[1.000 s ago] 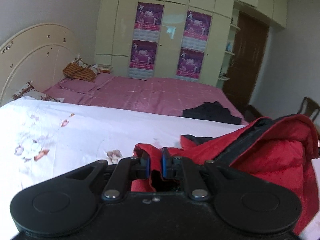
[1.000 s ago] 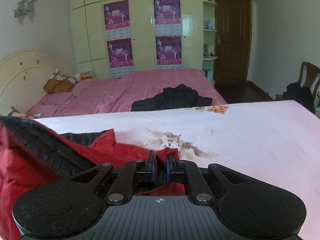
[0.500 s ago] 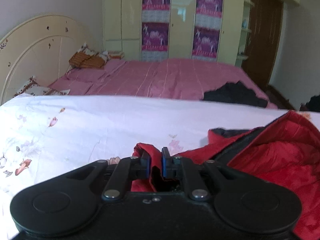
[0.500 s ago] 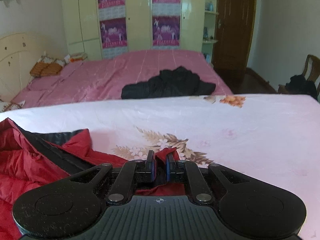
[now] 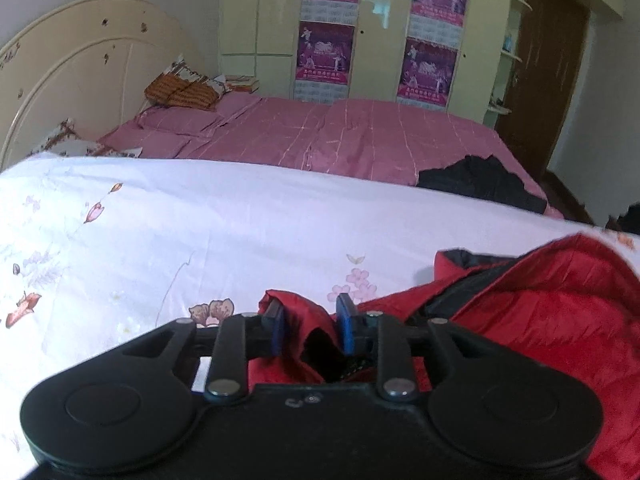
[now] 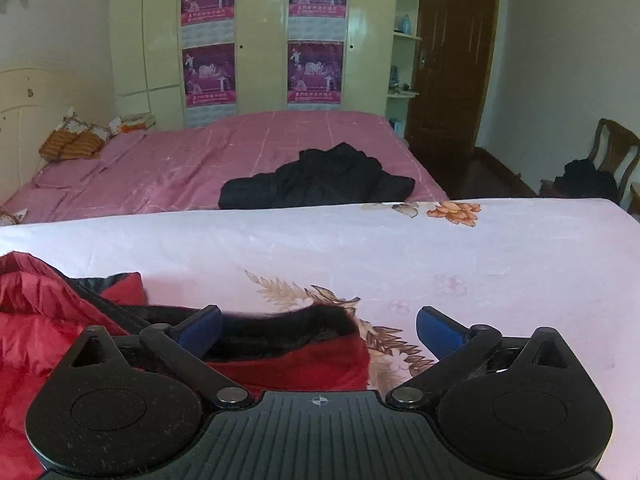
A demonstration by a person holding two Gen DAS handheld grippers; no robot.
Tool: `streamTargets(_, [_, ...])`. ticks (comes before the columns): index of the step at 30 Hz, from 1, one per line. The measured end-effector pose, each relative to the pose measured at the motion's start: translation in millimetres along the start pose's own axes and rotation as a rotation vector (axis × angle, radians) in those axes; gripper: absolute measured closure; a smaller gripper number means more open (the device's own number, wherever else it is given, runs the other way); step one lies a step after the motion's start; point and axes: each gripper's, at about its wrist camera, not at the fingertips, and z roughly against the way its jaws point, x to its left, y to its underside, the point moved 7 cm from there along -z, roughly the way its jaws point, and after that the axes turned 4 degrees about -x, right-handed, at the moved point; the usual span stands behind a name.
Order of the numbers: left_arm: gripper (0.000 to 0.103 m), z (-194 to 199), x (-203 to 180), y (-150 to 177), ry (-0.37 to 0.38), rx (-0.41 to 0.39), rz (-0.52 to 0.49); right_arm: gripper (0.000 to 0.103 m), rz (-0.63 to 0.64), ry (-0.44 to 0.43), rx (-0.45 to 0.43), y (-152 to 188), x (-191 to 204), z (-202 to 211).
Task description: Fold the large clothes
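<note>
Both my grippers have come lower over the floral sheet [image 6: 400, 248] since a second ago, and both pairs of jaws have just been opening. My right gripper [image 6: 318, 326] now stands spread wide, its blue pads [image 6: 438, 330] well clear of the cloth, with the dark-lined edge of the red jacket [image 6: 316, 364] lying loose between them on the sheet. My left gripper [image 5: 310, 326] is only partly parted; a fold of the jacket [image 5: 540, 320] still rises between its blue pads [image 5: 345, 326], and the cloth looks slack there rather than pinched (I would call it let go, though only just). Outward from my fingers, the jacket lies bunched toward the middle between my two hands, red shell rumpled, black lining showing along its open edge. Beyond the sheet sits a pink bed [image 6: 248, 152] with a black garment [image 6: 320, 180] heaped on it, and behind that a wardrobe with purple posters [image 6: 316, 72]. As I judge it, this step is setting the carried edge down; to do it well I should finish parting the left jaws before drawing back, pull both hands away low and straight so the cloth does not drag, then smooth the bunched middle flat before taking the next fold.
</note>
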Motion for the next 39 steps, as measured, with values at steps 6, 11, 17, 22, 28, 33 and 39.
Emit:
streamTargets(6, [0.002,26.5,10.2,-20.3,-0.071,-0.154,-0.007,0.001,0.002,0.015,-0.070,-12.8,1.4,14.5])
streamTargets(11, [0.007,41.4,1.8,-18.4,-0.038,-0.154,-0.066,0.001,-0.012,-0.027,-0.101,-22.5,8.5,31.2])
streamTargets(17, [0.013,50.6,-42.0,-1.8,0.049,-0.132,-0.176,0.029,0.055,-0.111,-0.064,-10.0,43.8,39.9])
streamTargets(22, [0.016,44.1,-72.0,9.4,0.082,-0.094,-0.204,0.029,0.107,-0.153,-0.045,6.1,74.5,38.3])
streamTargets(28, [0.020,19.3,-82.5,29.3,0.053,-0.059,-0.185,0.029,0.124,-0.146,-0.022,21.8,96.5,21.7])
streamTargets(33, [0.021,2.3,-70.5,44.2,0.000,-0.064,-0.146,0.029,0.126,-0.084,0.006,43.1,92.4,-7.0])
streamTargets(39, [0.021,-0.3,-64.6,50.1,-0.021,-0.077,-0.145,0.029,0.175,0.000,0.005,51.9,85.6,-23.7])
